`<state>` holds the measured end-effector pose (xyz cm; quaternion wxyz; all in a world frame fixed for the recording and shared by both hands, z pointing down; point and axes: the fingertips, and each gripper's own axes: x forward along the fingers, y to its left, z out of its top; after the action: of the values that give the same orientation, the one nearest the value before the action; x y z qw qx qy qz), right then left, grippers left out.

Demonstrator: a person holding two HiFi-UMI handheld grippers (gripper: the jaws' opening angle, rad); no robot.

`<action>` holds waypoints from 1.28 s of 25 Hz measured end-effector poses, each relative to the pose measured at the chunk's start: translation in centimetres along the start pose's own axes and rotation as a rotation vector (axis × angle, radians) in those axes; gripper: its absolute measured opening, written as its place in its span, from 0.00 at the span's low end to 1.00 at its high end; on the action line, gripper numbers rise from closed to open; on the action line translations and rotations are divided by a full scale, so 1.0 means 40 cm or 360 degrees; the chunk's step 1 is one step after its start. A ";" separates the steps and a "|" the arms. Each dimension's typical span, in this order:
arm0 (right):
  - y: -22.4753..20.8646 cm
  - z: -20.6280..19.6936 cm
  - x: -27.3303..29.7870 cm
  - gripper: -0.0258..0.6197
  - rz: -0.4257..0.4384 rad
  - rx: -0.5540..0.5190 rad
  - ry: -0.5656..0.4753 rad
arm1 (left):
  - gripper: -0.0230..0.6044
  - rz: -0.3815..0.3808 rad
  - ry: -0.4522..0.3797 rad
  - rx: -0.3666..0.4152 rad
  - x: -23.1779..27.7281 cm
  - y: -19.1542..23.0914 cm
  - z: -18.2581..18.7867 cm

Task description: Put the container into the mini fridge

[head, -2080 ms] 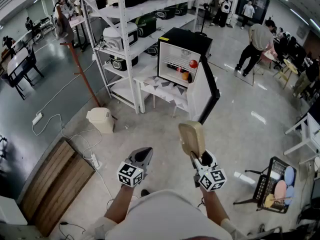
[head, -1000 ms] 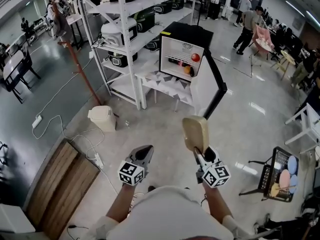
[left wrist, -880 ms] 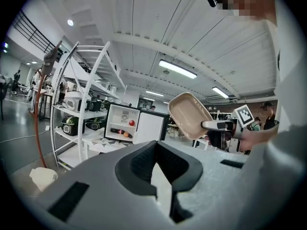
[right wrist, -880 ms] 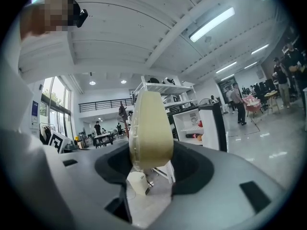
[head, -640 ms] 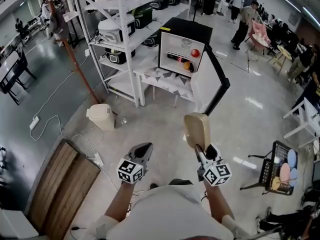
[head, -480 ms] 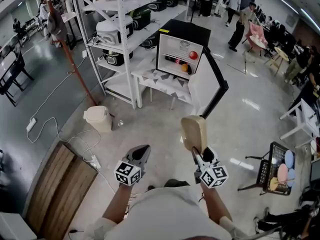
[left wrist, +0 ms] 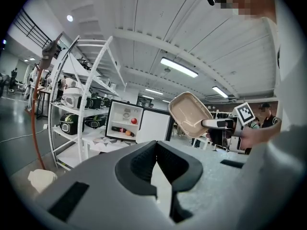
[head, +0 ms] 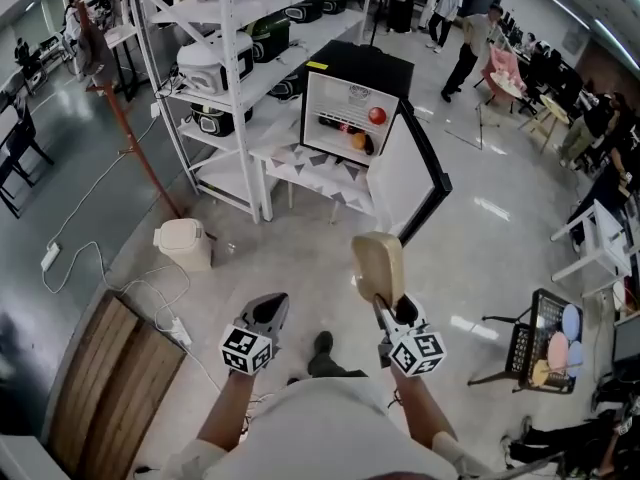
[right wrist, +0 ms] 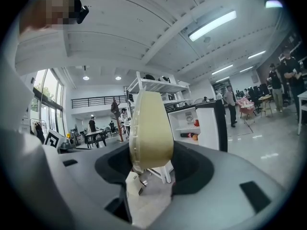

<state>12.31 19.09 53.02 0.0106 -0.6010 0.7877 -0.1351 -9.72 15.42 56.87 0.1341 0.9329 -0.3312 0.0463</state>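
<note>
Head view, carrying stage.

- Container (head: 378, 265): beige, shallow, held on edge in the air in front of the person, well apart from the mini fridge (head: 350, 108). Not yet inside.
- Right gripper (head: 385, 303): clamped on the container's lower rim. The right gripper view showed the rim pinched between the jaws and the container (right wrist: 149, 128) standing upright above them.
- Left gripper (head: 264, 313): empty. In the left gripper view (left wrist: 156, 150) the jaw tips met with nothing between them.
- Mini fridge: on a low white table (head: 315, 173), with its door (head: 405, 183) swung wide to the right, so opening looked done. Carrying, placing and letting go were left.
- Fridge interior: a red item and an orange item on the shelves. Free shelf room probably existed, but it was too small in view to be sure.
- Route: bare floor between the person and the fridge.
- Edges to mind: the open door's edge on the right of the approach, the shelving rack (head: 225, 68) just left of the fridge, a small bin (head: 183, 243), and a floor cable (head: 150, 298) to the left.
- Dish rack (head: 545, 348): far right, clear of the path.
</note>
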 end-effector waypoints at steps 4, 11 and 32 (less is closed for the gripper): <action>-0.038 0.010 0.061 0.40 0.0015 0.0000 0.0000 | 0.04 0.0014 0.0018 0.0002 0.055 0.030 0.000; -0.119 0.031 0.181 0.40 0.0046 0.0001 0.0026 | 0.04 0.0021 -0.0001 -0.0017 0.175 0.086 0.045; -0.362 0.091 0.428 0.40 0.0112 0.0074 0.0031 | 0.04 0.0078 0.0016 -0.0005 0.496 0.164 0.130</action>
<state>21.87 -1.38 55.26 0.0216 -0.5711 0.8051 -0.1587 1.53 -2.92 56.80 0.1362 0.9240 -0.3533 0.0537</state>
